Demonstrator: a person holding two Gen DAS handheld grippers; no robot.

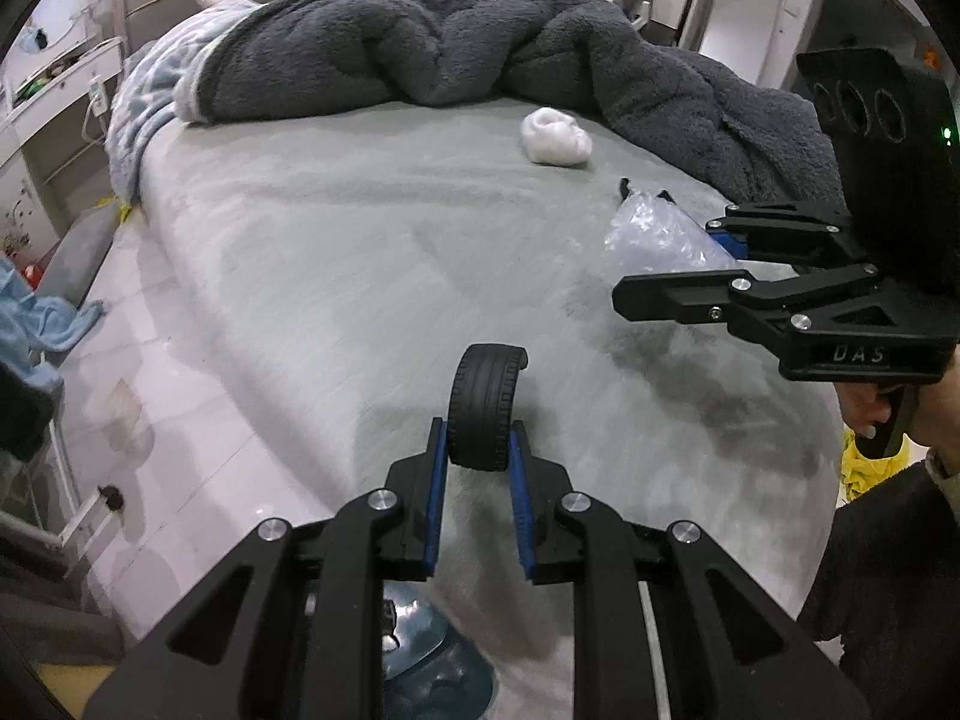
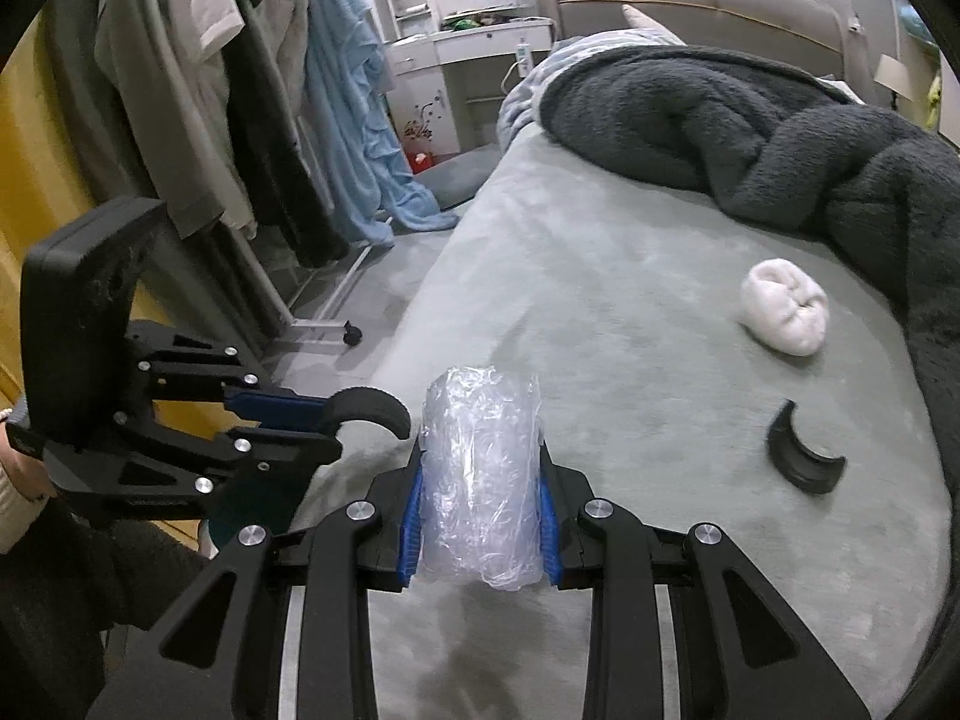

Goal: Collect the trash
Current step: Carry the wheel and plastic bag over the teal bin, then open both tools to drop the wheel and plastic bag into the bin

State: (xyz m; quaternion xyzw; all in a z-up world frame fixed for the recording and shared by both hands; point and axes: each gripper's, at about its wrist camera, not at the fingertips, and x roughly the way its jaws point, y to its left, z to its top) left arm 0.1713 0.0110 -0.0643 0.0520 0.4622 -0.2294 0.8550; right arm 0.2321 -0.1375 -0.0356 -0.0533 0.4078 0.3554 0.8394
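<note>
My left gripper (image 1: 480,427) is shut on a black curved tyre piece (image 1: 485,402), held just above the grey bed sheet (image 1: 336,276). In the right wrist view it shows at the left (image 2: 333,426), with the tyre piece (image 2: 375,407) arching out of its tips. My right gripper (image 2: 481,450) is shut on a crumpled wad of clear plastic (image 2: 480,480). It appears at the right of the left wrist view (image 1: 666,264), holding the plastic (image 1: 657,234). A white wad (image 2: 783,315) and a second black curved piece (image 2: 801,462) lie on the sheet.
A dark grey fleece blanket (image 2: 780,138) is heaped across the far side of the bed. A rack of hanging clothes (image 2: 252,90) stands beside the bed on the floor. A teal container (image 1: 420,654) shows below my left gripper at the bed's edge.
</note>
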